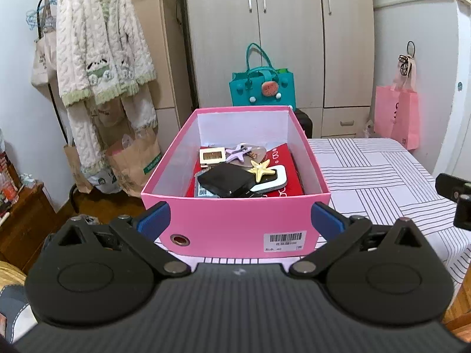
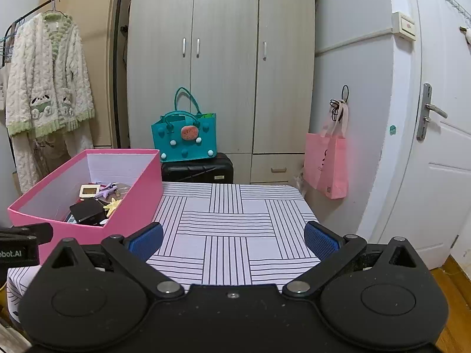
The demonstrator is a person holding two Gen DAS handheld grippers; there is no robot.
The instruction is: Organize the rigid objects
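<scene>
Item 1: pink box [image 1: 235, 220], lidless, stood on the striped tablecloth [image 1: 382, 176]. In the left wrist view it filled the centre, its barcode label [image 1: 284, 239] at 5 o'clock on the near wall. In the right wrist view it sat at 9 o'clock.

Contents, fully seen only from the left wrist: red booklet [image 1: 290, 161] at the bottom, black case [image 1: 226, 181], yellow starfish [image 1: 260, 169], purple starfish [image 1: 240, 153], small cream frame [image 1: 212, 156]. The right wrist view hid the booklet behind the box wall.

Item 2: left gripper [image 1: 240, 220], fingers spread wide, empty, just short of the box's near wall.

Item 3: right gripper [image 2: 234, 235], fingers spread wide, empty, over bare cloth.

Background: teal bag [image 2: 184, 135], pink bag [image 2: 326, 167], wardrobe [image 2: 223, 58], hanging robe [image 1: 100, 44]. The door handle [image 2: 431, 110] showed at 3 o'clock in the right wrist view alone.
</scene>
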